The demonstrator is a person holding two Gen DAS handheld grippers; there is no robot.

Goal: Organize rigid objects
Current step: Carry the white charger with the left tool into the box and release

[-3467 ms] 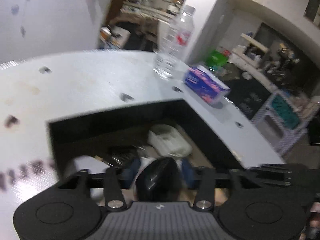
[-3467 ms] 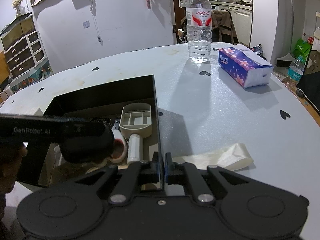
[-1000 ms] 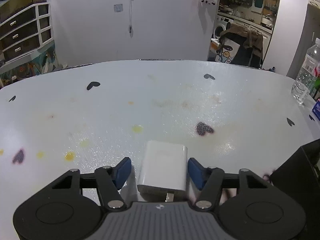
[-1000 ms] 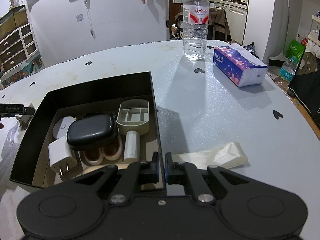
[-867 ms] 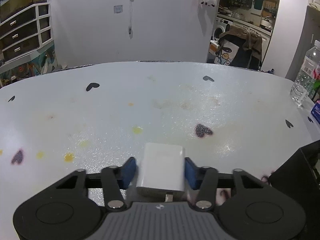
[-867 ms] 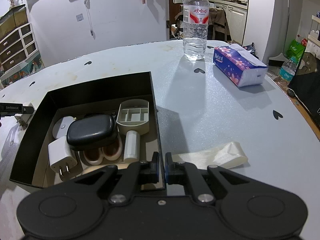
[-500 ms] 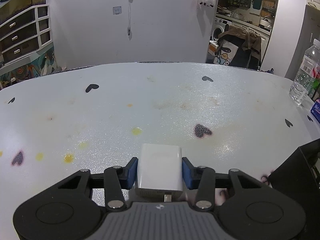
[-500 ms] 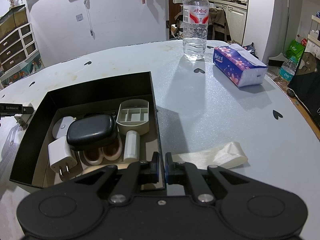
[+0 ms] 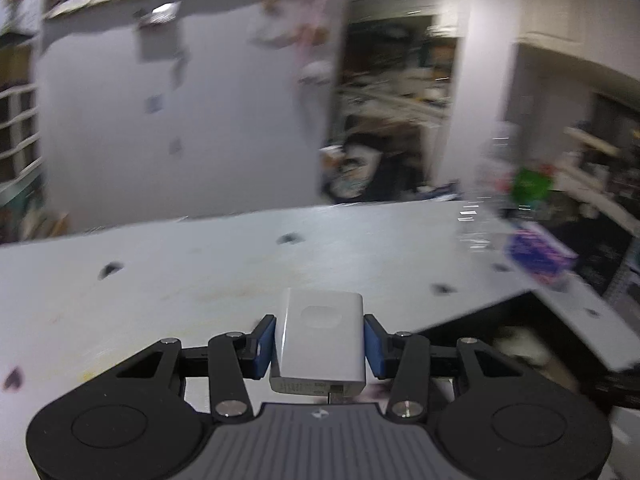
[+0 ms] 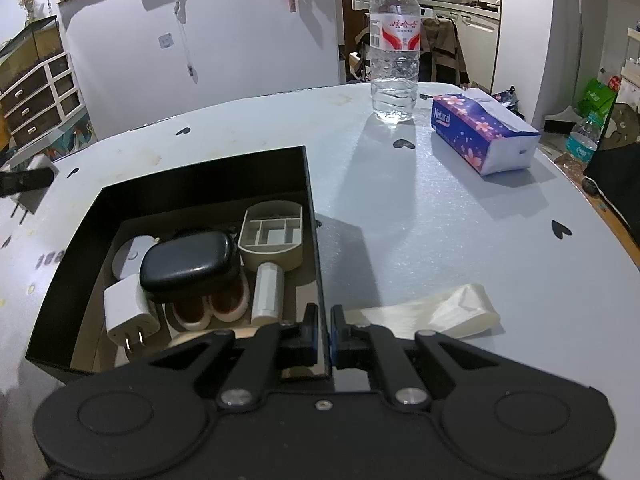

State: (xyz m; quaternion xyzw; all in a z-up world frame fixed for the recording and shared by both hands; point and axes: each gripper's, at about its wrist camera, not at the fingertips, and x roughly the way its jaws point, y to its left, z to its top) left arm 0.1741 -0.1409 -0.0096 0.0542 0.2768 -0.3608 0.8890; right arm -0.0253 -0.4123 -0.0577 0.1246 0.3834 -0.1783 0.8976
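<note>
My left gripper [image 9: 319, 344] is shut on a white charger [image 9: 322, 320] and holds it off the white table [image 9: 200, 280]; this view is blurred. The black box [image 9: 500, 320] lies ahead to its right. In the right wrist view the left gripper [image 10: 24, 182] shows at the far left edge with the charger [image 10: 30, 196], prongs down, left of the black box [image 10: 200, 176]. My right gripper [image 10: 324, 332] is shut on the box's near right wall. Inside lie a black case [image 10: 188, 264], another white charger [image 10: 128, 312], a beige divided tray [image 10: 272, 236] and a white cylinder [image 10: 268, 292].
A water bottle [image 10: 394, 60] stands at the far side of the table [image 10: 400, 220], with a purple tissue pack [image 10: 480, 136] to its right. A cream plastic bag [image 10: 440, 312] lies flat just right of the box. A white wall and drawers stand behind.
The left gripper's pads closed onto the white charger, then lifted it off the table and swung right, bringing the box into view. The right gripper stayed put on the box wall.
</note>
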